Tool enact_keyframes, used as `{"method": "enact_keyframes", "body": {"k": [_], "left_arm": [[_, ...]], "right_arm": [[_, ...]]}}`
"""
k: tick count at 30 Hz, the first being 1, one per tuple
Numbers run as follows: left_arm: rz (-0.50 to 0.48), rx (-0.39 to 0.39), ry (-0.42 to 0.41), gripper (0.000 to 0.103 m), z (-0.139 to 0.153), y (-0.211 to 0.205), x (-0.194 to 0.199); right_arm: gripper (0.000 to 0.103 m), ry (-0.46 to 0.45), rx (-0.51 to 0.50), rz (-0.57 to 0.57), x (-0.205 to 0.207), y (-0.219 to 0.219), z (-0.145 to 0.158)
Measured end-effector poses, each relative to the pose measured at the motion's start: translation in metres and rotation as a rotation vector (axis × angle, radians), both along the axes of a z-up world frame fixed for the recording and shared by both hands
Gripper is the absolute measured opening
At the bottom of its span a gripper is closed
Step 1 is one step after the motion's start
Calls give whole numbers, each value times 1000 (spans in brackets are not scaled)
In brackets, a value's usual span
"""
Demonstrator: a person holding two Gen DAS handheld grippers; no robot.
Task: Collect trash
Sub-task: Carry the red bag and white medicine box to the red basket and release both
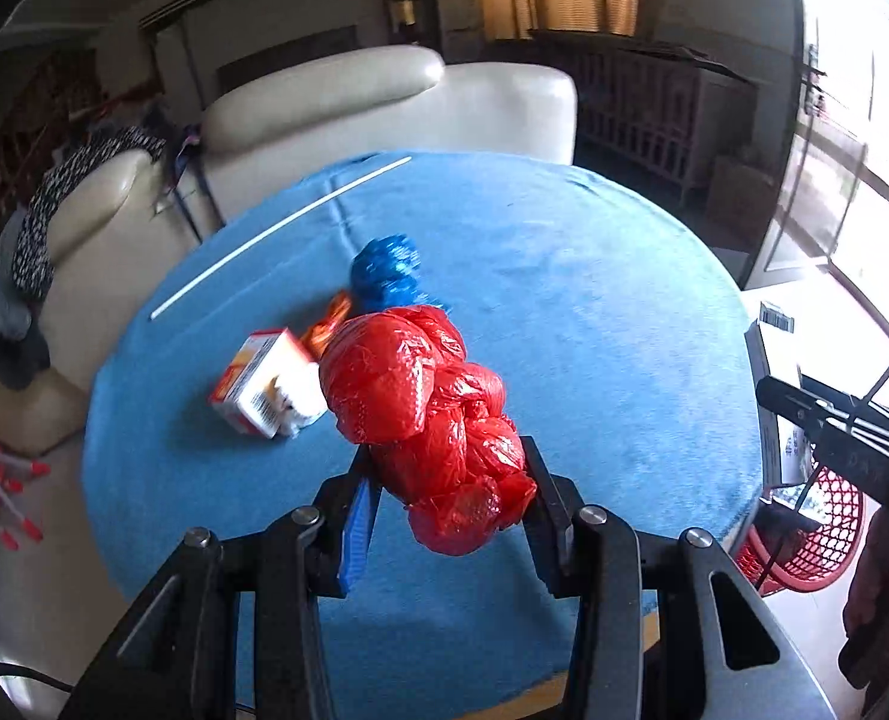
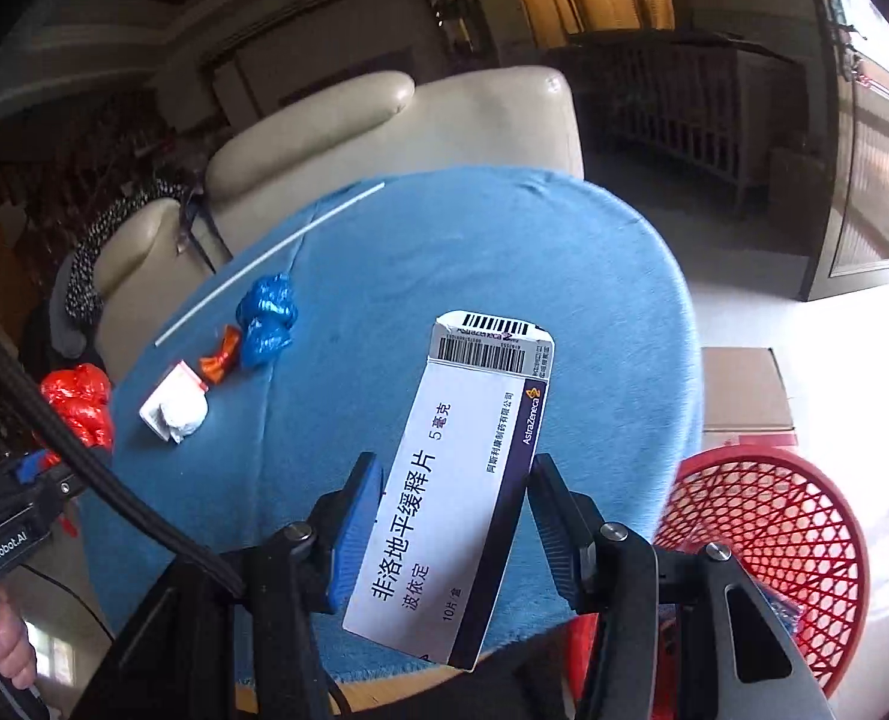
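Note:
My left gripper (image 1: 444,474) is shut on a crumpled red plastic bag (image 1: 426,408) and holds it above the blue-covered round table (image 1: 594,300). The bag also shows in the right wrist view (image 2: 78,408). My right gripper (image 2: 450,480) is shut on a white and purple medicine box (image 2: 462,480), held over the table's near edge. On the table lie a crumpled blue bag (image 1: 387,273), an orange wrapper (image 1: 327,327), a small orange and white box (image 1: 264,384) and a long white stick (image 1: 276,228).
A red mesh basket (image 2: 774,546) stands on the floor to the right of the table, beside a cardboard box (image 2: 744,390). A cream sofa (image 1: 384,102) is behind the table. Red clips (image 1: 0,480) lie on the floor at left.

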State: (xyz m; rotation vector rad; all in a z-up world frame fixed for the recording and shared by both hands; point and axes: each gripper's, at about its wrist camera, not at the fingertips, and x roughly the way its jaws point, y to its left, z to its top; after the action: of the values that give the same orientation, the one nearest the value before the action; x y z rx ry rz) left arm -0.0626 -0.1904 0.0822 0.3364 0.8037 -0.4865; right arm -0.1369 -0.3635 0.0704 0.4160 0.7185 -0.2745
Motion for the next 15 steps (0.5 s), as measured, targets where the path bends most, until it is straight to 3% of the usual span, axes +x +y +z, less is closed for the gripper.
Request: {"method": "enact_keyframes", "body": {"k": [8, 15], "left_arm": [[-113, 10, -42, 45, 12, -33, -20], [-243, -35, -55, 45, 28, -67, -34]], "right_arm": [[53, -71, 7, -63, -35, -25, 13], [53, -119, 4, -131, -70, -51, 23]]}}
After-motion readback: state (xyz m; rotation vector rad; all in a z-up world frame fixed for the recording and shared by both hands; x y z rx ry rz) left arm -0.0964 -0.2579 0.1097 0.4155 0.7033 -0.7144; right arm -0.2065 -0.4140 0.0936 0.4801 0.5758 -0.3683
